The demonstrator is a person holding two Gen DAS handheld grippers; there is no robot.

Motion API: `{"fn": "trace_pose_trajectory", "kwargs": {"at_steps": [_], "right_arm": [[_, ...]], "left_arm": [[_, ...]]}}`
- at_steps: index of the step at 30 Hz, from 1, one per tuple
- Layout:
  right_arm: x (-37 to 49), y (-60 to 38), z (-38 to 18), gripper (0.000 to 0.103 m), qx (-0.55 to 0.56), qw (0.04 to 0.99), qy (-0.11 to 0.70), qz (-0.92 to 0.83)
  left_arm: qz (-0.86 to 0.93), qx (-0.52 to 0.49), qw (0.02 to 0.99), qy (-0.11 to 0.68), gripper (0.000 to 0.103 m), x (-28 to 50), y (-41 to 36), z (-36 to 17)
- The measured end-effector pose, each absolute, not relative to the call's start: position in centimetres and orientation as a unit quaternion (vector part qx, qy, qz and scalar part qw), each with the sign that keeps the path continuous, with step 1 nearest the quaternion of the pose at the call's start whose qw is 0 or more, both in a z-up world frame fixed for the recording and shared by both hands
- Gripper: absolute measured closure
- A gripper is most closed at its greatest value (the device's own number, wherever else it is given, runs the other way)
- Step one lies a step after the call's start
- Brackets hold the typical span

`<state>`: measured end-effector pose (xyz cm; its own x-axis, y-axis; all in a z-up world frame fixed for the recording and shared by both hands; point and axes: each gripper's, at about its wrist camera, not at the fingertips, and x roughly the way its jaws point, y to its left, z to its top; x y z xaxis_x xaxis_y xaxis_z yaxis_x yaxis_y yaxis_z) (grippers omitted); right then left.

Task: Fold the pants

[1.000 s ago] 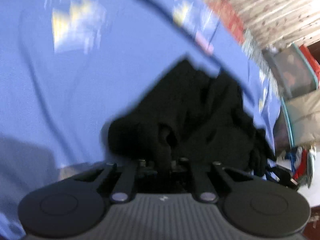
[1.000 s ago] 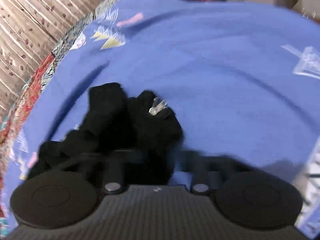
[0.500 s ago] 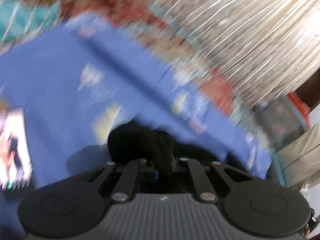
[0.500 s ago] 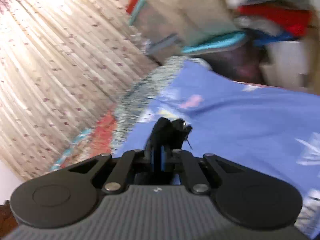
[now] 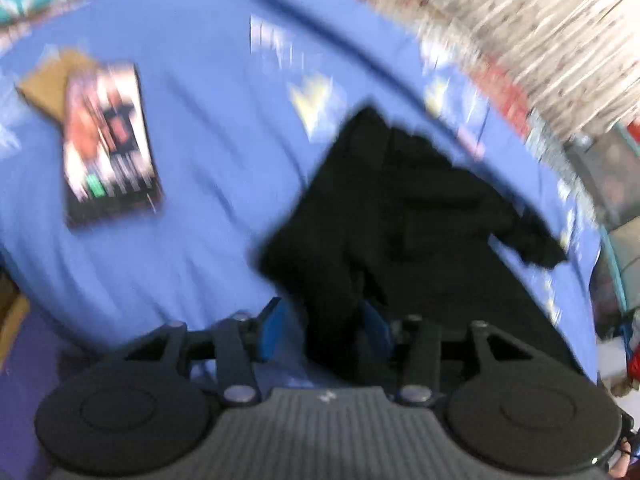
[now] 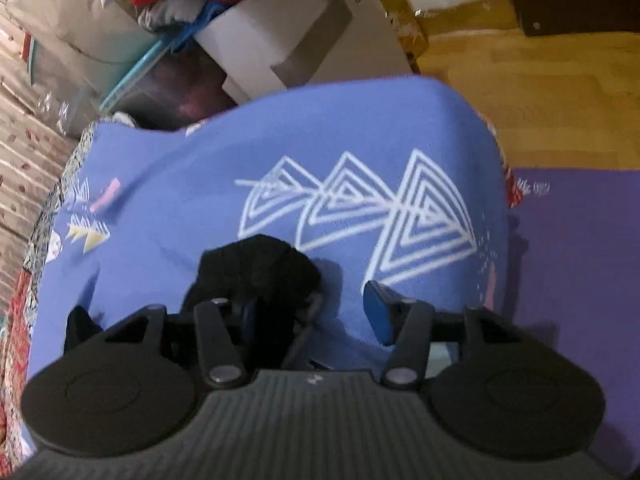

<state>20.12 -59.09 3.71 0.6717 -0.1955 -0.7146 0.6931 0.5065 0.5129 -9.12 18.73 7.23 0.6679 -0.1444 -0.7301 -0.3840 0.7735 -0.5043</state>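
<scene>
Both claws stand wide open, the left gripper (image 5: 320, 324) and right gripper (image 6: 312, 316) each straddling black pants (image 5: 400, 216) heaped on the blue bedsheet (image 6: 280, 152). Spreading looks unfinished; next likely needs a fresh hold on an edge.

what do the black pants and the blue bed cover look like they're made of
The black pants look like a soft, matte knit, maybe fleece or jersey: they slump in thick, rounded folds with no sheen. Motion blur leaves the weave unclear. The blue bed cover looks like a thin, smooth woven cotton-type sheet, matte, with printed white triangles and shallow creases.
</scene>
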Motion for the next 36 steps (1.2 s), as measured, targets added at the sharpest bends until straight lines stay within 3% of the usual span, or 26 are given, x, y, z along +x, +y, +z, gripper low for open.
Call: {"fn": "trace_pose_trajectory", "kwargs": {"at_steps": [4, 7, 10, 13, 17, 23, 26, 27, 28, 32, 34, 35, 36], "right_arm": [[21.5, -59.3, 3.2, 0.039, 0.376, 0.821, 0.338, -0.267], [20.5, -59.0, 1.6, 0.037, 0.289, 0.837, 0.391, -0.25], [18.3, -59.2, 1.2, 0.025, 0.242, 0.848, 0.4, -0.251], [15.3, -59.5, 2.0, 0.027, 0.226, 0.852, 0.394, -0.26], [11.5, -57.9, 6.2, 0.038, 0.177, 0.871, 0.321, -0.328], [21.7, -50.0, 12.8, 0.038, 0.111, 0.939, 0.29, -0.15], [30.7, -42.2, 13.5, 0.037, 0.065, 0.948, 0.312, -0.023], [33.7, -39.7, 13.0, 0.035, 0.058, 0.945, 0.322, 0.009], [37.0, -37.1, 12.2, 0.032, 0.054, 0.94, 0.334, 0.033], [47.3, -31.4, 8.0, 0.031, 0.095, 0.914, 0.392, 0.034], [50.9, -30.7, 5.2, 0.032, 0.153, 0.894, 0.421, 0.03], [52.3, -30.2, 3.8, 0.033, 0.17, 0.881, 0.441, 0.032], [53.2, -29.6, 2.5, 0.042, 0.168, 0.871, 0.461, 0.027]], "left_arm": [[0.108, -0.325, 0.876, 0.341, 0.055, -10.1, 22.0, 10.4], [0.113, -0.293, 0.886, 0.34, 0.054, -5.9, 22.6, 12.2], [0.095, -0.244, 0.903, 0.341, 0.042, -0.5, 22.0, 12.5], [0.072, -0.199, 0.912, 0.35, 0.032, 5.8, 20.7, 11.4], [0.035, -0.15, 0.915, 0.374, 0.028, 13.9, 17.9, 8.6], [0.022, -0.1, 0.907, 0.409, 0.013, 21.5, 14.9, 3.5], [0.018, -0.106, 0.902, 0.418, 0.014, 22.8, 14.2, 1.8], [0.026, -0.102, 0.903, 0.416, 0.018, 22.9, 13.9, 1.6], [0.036, -0.094, 0.905, 0.414, 0.029, 22.9, 13.6, 1.4], [0.054, -0.096, 0.902, 0.417, 0.059, 22.4, 14.2, 2.1], [0.05, -0.096, 0.906, 0.408, 0.094, 21.9, 14.5, 3.3], [0.062, -0.083, 0.912, 0.398, 0.094, 21.6, 14.5, 4.3], [0.073, -0.075, 0.916, 0.388, 0.094, 21.1, 14.5, 5.1]]}}
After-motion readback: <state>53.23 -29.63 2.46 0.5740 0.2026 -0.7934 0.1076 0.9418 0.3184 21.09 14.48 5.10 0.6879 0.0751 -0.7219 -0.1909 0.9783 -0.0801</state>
